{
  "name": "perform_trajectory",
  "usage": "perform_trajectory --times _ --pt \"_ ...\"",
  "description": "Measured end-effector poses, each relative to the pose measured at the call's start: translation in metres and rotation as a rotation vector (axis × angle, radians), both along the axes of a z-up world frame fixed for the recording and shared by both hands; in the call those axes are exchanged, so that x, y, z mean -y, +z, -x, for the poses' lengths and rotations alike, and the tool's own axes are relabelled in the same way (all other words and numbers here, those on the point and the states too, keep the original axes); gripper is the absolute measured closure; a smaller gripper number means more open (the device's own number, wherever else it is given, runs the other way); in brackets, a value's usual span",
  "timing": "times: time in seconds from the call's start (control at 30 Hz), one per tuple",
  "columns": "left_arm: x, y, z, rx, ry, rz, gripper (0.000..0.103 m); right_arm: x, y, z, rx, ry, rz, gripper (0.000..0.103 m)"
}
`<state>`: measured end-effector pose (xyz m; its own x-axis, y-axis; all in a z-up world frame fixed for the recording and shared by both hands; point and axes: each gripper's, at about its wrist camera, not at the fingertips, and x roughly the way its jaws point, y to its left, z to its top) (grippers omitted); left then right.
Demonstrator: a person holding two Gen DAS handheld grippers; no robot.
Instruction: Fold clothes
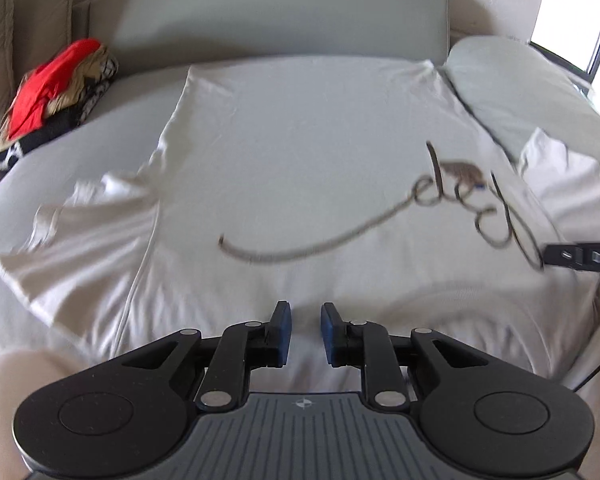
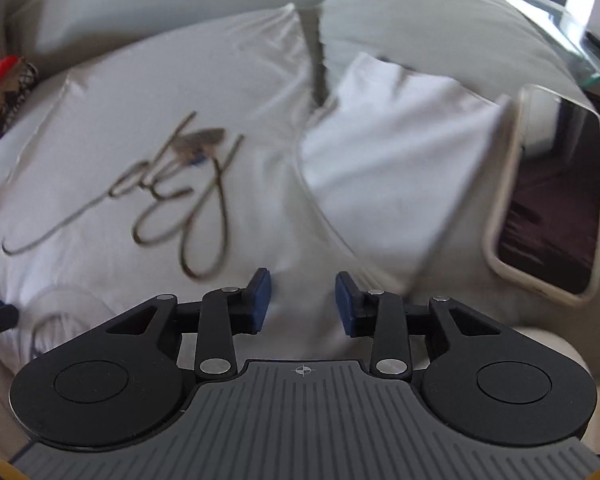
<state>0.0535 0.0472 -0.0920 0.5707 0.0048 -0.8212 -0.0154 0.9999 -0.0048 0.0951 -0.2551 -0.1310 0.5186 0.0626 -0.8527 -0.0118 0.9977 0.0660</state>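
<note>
A white T-shirt (image 1: 300, 152) with a dark cursive print (image 1: 440, 192) lies spread flat on a grey couch seat, collar end toward me. Its left sleeve (image 1: 72, 224) spreads out to the side. In the right wrist view the same T-shirt (image 2: 160, 80) shows its right sleeve (image 2: 388, 140) lying partly over a cushion. My left gripper (image 1: 305, 318) hovers open just above the near edge of the shirt, nothing between its blue pads. My right gripper (image 2: 303, 286) is open too, over the shoulder area by the right sleeve. A tip of the right gripper (image 1: 580, 257) shows at the left wrist view's right edge.
A pile of red, tan and black clothes (image 1: 56, 96) sits at the back left of the couch. A grey cushion (image 1: 512, 92) lies at the right. A phone in a pale case (image 2: 552, 196) rests on the couch's right side. Windows lie beyond.
</note>
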Motion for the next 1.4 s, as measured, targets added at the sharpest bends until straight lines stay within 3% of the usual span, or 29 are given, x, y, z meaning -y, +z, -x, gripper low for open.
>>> perform_trajectory --times 0.13,0.27,0.4,0.6,0.7,0.73,0.8,0.87,0.97,1.1,1.4 --pt "0.006 -0.002 0.01 0.001 -0.012 -0.008 0.085 0.013 0.016 0.035 0.064 0.004 -0.128 0.071" --pt "0.014 -0.004 0.015 0.024 -0.028 -0.018 0.084 -0.012 0.027 0.056 0.163 0.121 -0.171 0.072" --pt "0.023 -0.006 0.021 0.046 -0.043 -0.028 0.078 -0.039 0.014 0.055 0.139 0.208 -0.16 0.075" --pt "0.033 -0.009 0.028 0.055 -0.063 -0.041 0.075 -0.041 -0.006 0.055 0.027 0.204 -0.123 0.079" --pt "0.032 -0.009 0.029 -0.001 -0.065 -0.043 0.076 -0.025 -0.007 0.055 -0.051 0.16 -0.18 0.079" --pt "0.031 -0.006 0.03 -0.015 -0.064 -0.018 0.078 -0.018 -0.002 0.056 -0.038 0.142 -0.196 0.078" --pt "0.028 -0.001 0.031 -0.042 -0.063 0.033 0.079 0.0 0.012 0.056 0.022 0.091 -0.212 0.076" --pt "0.026 0.01 0.031 -0.019 -0.066 0.07 0.077 0.02 0.03 0.055 0.104 0.03 -0.22 0.061" --pt "0.027 0.028 0.027 0.019 -0.069 0.095 0.07 0.054 0.052 0.045 0.213 -0.066 -0.237 0.057" --pt "0.029 0.043 0.011 0.049 -0.084 0.112 0.067 0.098 0.064 0.019 0.275 -0.187 -0.271 0.057" --pt "0.04 0.034 -0.004 0.022 -0.107 0.139 0.065 0.157 0.051 -0.044 0.21 -0.416 -0.406 0.059"
